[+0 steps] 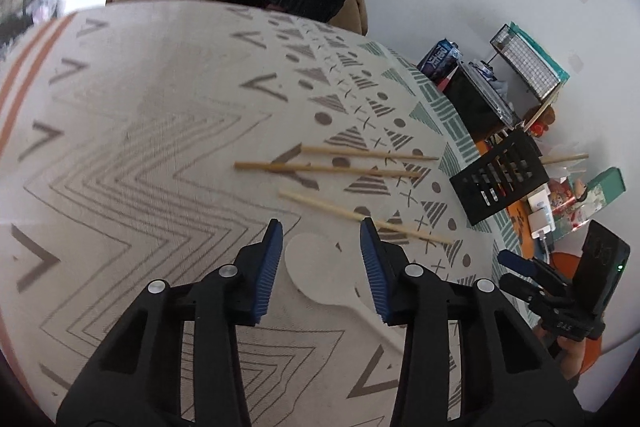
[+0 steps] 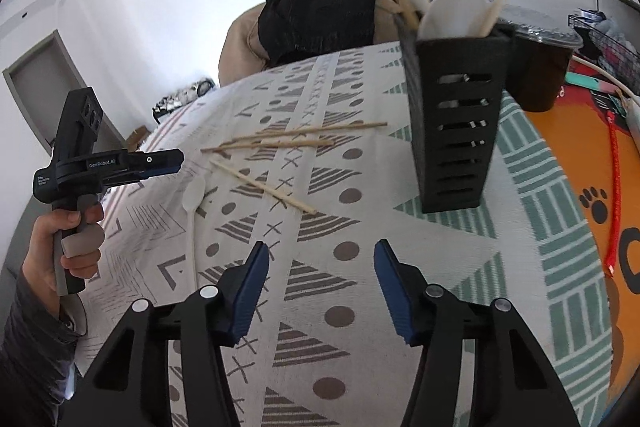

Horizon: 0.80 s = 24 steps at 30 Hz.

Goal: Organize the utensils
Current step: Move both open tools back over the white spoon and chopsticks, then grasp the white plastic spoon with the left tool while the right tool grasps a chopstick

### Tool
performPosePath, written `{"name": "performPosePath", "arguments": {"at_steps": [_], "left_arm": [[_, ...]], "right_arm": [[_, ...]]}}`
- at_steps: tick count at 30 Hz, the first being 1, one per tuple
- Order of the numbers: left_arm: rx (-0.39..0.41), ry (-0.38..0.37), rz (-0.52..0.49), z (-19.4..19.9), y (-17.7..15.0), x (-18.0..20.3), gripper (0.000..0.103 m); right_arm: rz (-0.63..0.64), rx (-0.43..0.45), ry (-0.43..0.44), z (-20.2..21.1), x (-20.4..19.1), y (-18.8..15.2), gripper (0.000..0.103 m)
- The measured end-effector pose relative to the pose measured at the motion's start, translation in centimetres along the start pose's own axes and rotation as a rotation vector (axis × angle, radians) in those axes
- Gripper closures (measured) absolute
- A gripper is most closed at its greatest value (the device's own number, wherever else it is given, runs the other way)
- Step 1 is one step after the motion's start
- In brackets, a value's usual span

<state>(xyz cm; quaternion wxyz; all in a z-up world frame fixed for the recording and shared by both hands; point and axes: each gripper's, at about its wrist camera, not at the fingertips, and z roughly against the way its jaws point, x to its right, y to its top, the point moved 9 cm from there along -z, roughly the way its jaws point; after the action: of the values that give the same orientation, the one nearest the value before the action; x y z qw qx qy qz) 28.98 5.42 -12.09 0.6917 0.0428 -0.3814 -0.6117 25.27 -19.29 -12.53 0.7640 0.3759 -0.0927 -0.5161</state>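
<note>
My left gripper hangs open just above a white plastic spoon that lies flat on the patterned tablecloth. The spoon's bowl sits between the blue pads, and they do not touch it. Beyond it lie three wooden chopsticks. My right gripper is open over bare cloth with nothing between its jaws. Ahead of it to the right stands the black slotted utensil holder, with white spoons and chopsticks inside. In the right wrist view, the left gripper hovers over the spoon, near the chopsticks.
A chair with a black garment stands at the table's far side. A dark lidded tub sits behind the holder. An orange paw-print mat with a red cord lies to the right. Boxes and a wire rack crowd that end.
</note>
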Motion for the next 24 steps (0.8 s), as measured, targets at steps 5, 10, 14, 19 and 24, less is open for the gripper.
{"name": "performPosePath", "arguments": {"at_steps": [5, 10, 14, 19, 24], "left_arm": [[-0.029, -0.022, 0.026, -1.3, -0.8, -0.9, 0.070], [-0.032, -0.040, 0.036, -1.8, -1.2, -1.4, 0.082], [-0.038, -0.027, 0.014, -2.2, -1.5, -1.5, 0.098], [-0.016, -0.026, 0.010, -1.5, -1.1, -1.5, 0.099], [0.017, -0.023, 0.023, -0.3, -0.4, -1.7, 0.099]], "right_arm": [[0.011, -0.022, -0.010, -1.3, -0.2, 0.0, 0.052], [0.044, -0.047, -0.028, -2.6, -0.6, 0.1, 0.056], [0.069, -0.067, -0.045, -4.2, -1.0, 0.3, 0.058], [0.097, -0.079, -0.053, -5.6, -1.8, 0.9, 0.062], [0.116, -0.093, -0.067, -6.8, -2.0, 1.4, 0.067]]}}
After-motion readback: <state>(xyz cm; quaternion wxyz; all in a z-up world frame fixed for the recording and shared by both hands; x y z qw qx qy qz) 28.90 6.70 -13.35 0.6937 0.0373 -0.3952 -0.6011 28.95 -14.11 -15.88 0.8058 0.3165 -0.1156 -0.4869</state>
